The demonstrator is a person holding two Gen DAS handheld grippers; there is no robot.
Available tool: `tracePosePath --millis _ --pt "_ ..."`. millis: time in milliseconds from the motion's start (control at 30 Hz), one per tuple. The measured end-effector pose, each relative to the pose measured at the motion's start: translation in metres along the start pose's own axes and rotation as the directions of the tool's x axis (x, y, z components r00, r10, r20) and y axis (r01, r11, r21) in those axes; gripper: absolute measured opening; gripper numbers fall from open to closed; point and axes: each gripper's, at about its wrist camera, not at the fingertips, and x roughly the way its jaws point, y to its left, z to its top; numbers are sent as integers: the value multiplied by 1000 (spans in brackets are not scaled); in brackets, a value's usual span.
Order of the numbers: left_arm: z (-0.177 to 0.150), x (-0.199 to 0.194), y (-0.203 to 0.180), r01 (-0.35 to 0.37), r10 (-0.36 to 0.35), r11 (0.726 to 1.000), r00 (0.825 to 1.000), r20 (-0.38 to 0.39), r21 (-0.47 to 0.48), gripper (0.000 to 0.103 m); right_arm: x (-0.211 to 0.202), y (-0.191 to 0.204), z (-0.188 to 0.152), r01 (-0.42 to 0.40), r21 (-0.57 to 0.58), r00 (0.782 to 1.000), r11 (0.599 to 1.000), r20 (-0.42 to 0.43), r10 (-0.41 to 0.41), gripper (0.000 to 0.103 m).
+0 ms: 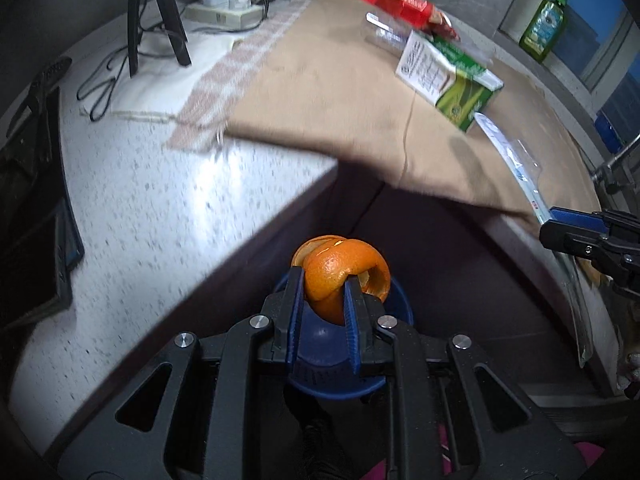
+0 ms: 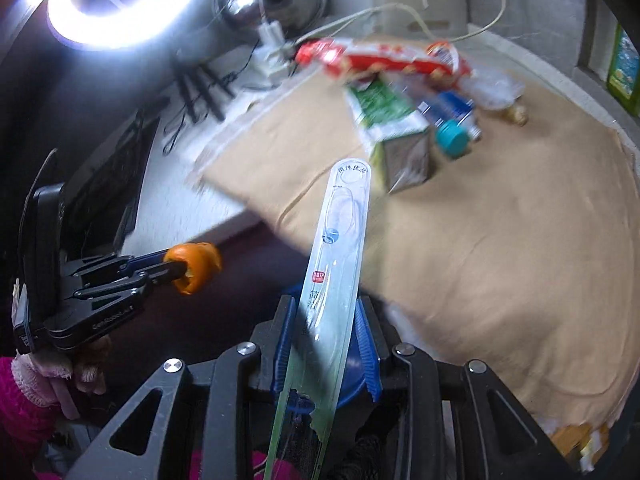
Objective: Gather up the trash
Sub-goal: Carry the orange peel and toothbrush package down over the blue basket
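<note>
My left gripper (image 1: 322, 280) is shut on an orange peel (image 1: 340, 272) and holds it above a blue bin (image 1: 400, 304) that sits below the counter edge. The peel also shows in the right wrist view (image 2: 196, 268), with the left gripper (image 2: 176, 270) off the counter. My right gripper (image 2: 326, 312) is shut on a long clear plastic toothbrush package (image 2: 340, 240), which sticks up and forward. In the left wrist view the right gripper (image 1: 556, 228) holds that package (image 1: 516, 168) at the counter's right edge.
On the tan cloth (image 2: 480, 240) lie a green carton (image 2: 396, 136), a red wrapper (image 2: 380, 60), a blue-capped bottle (image 2: 452, 128) and clear plastic. A power strip with cables (image 1: 228, 8), a tripod's legs (image 1: 160, 16) and a dark screen (image 1: 36, 220) stand on the white counter (image 1: 160, 208).
</note>
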Motion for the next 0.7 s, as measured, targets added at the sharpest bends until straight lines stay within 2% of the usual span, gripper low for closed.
tracePosePath --millis 267,500,700 --pt "-35 38 -2 6 -5 1000 994 -108 18 17 45 28 -32 -1 -70 994 998 -108 -7 31" --pt "-51 70 -3 -3 7 1000 983 -186 23 17 88 35 -55 -6 -72 978 997 -209 -9 31" --pt "-54 93 -7 -28 35 999 973 -227 34 17 116 31 -62 -18 -44 964 999 -265 6 31"
